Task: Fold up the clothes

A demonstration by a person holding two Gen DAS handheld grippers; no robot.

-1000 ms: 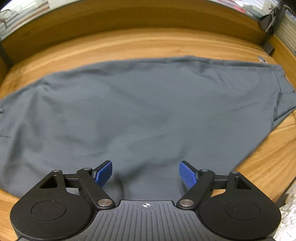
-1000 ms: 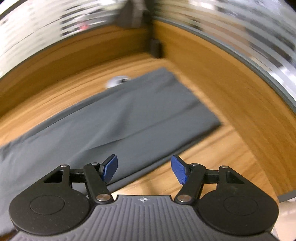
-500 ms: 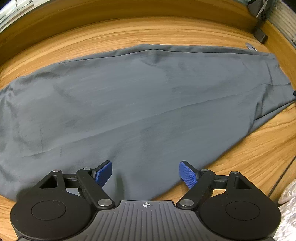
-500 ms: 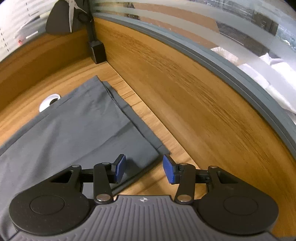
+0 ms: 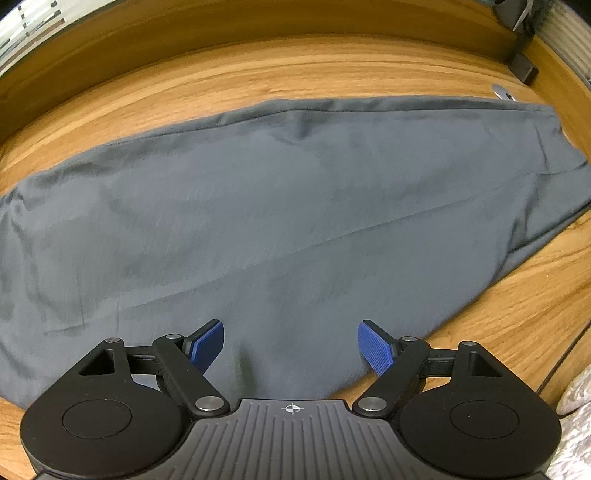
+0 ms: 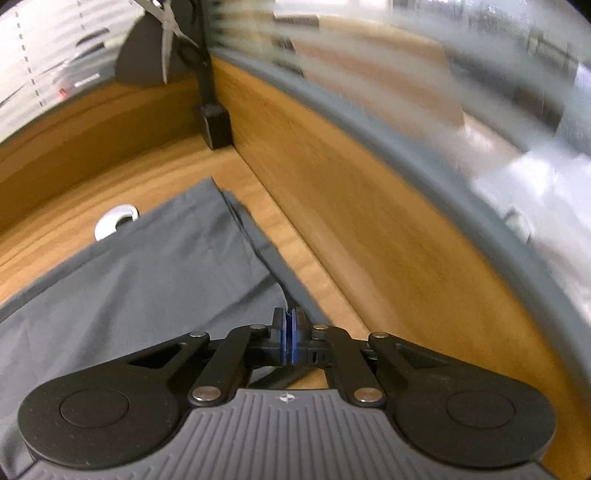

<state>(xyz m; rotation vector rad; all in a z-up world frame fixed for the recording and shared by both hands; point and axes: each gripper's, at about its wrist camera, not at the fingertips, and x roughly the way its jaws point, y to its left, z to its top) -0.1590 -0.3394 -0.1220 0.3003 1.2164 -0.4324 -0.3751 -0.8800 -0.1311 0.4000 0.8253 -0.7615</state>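
Note:
A dark grey garment point(image 5: 295, 221) lies spread flat across the wooden table point(image 5: 258, 74), its long side running left to right. My left gripper point(image 5: 291, 347) hovers open over the garment's near edge, blue pads point(image 5: 375, 349) wide apart with only flat cloth below them. In the right wrist view the garment's point(image 6: 147, 277) right end shows a hemmed edge. My right gripper point(image 6: 290, 325) is shut on the near corner of that hem, and a pinch of cloth rises into the closed pads.
A wooden side wall point(image 6: 369, 221) runs close along the right of the garment. A white cable grommet point(image 6: 116, 219) sits by the far edge. A black bracket point(image 6: 216, 125) stands in the corner, with scissors point(image 6: 166, 29) hanging above. The table's front edge point(image 5: 561, 369) is near right.
The right jaws have closed from wide apart onto the garment's hem corner. Both grippers moved across the table toward the garment's right end, then settled.

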